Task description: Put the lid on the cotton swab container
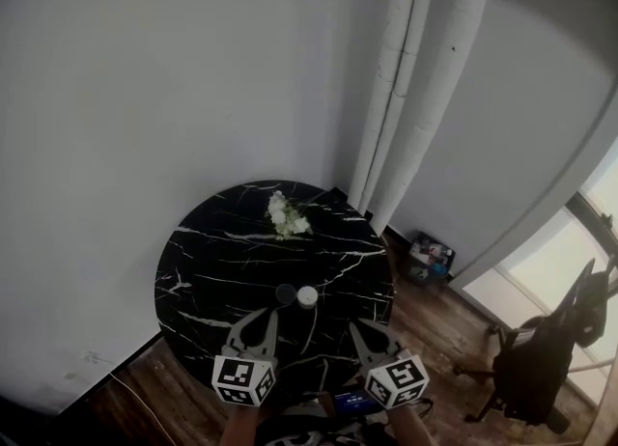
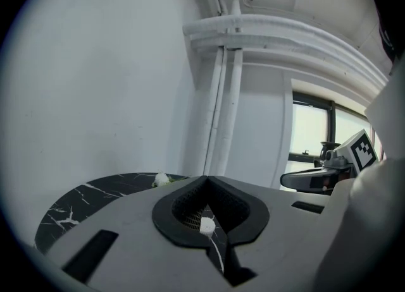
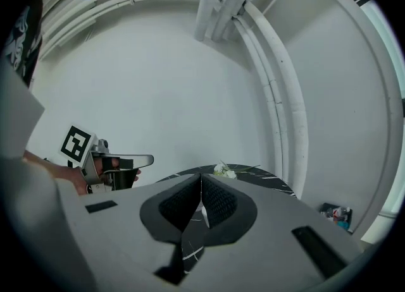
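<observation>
A small white round cotton swab container [image 1: 307,296] stands near the middle of the round black marble table [image 1: 208,261]. A dark round piece [image 1: 285,292], which looks like its lid, lies just to its left. My left gripper [image 1: 267,315] hovers over the table's near edge, shut and empty, its tip just short of the dark piece. To the right, my right gripper [image 1: 357,325] is also shut and empty. In the left gripper view the container [image 2: 207,224] shows through the gap behind the closed tips [image 2: 206,178]. The right gripper [image 3: 200,176] view shows the container [image 3: 204,212] the same way.
A sprig of white flowers [image 1: 286,214] lies at the table's far side. White pipes [image 1: 406,87] run up the wall corner behind. On the wooden floor to the right are a small box of items [image 1: 430,258] and an office chair [image 1: 550,357].
</observation>
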Demonstrator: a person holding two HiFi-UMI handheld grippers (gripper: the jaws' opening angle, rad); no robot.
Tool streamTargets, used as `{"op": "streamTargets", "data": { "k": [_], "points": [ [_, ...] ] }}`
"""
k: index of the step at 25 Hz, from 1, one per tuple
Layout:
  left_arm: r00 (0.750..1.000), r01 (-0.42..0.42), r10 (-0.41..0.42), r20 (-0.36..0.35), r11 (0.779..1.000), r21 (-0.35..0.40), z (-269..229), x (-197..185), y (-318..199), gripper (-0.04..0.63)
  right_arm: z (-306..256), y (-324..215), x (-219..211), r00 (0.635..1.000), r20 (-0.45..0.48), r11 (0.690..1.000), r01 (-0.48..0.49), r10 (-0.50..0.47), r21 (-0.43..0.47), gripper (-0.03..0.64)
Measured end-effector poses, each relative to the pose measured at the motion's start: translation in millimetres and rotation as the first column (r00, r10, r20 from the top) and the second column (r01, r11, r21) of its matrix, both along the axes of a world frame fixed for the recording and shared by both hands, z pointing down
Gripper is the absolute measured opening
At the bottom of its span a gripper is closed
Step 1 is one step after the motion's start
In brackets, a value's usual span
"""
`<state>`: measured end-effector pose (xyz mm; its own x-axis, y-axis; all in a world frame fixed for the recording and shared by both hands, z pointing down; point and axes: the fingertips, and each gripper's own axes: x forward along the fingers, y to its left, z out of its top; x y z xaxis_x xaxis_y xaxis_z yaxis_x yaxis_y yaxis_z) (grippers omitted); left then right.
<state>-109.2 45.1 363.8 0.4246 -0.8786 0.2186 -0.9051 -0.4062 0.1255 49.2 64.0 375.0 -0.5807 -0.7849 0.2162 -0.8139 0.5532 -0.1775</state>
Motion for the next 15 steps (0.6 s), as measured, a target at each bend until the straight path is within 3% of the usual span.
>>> {"op": "streamTargets", "data": {
  "k": [7,15],
  "points": [
    [1.000,-0.016,0.017,0.010,0.999,-0.035,16.4,-6.2,-31.6,0.014,3.1,-25.8,-8.3,1.000,-0.010,1.000,-0.021,0.021,-0.006,0.018],
    [0.999,-0.010,0.011,0.042,1.000,-0.006,12.3,-9.0,-50.8,0.014,10.4,-44.9,-13.1,0.999,-0.030,1.000,-0.021,0.021,-0.020,0.018]
  ]
}}
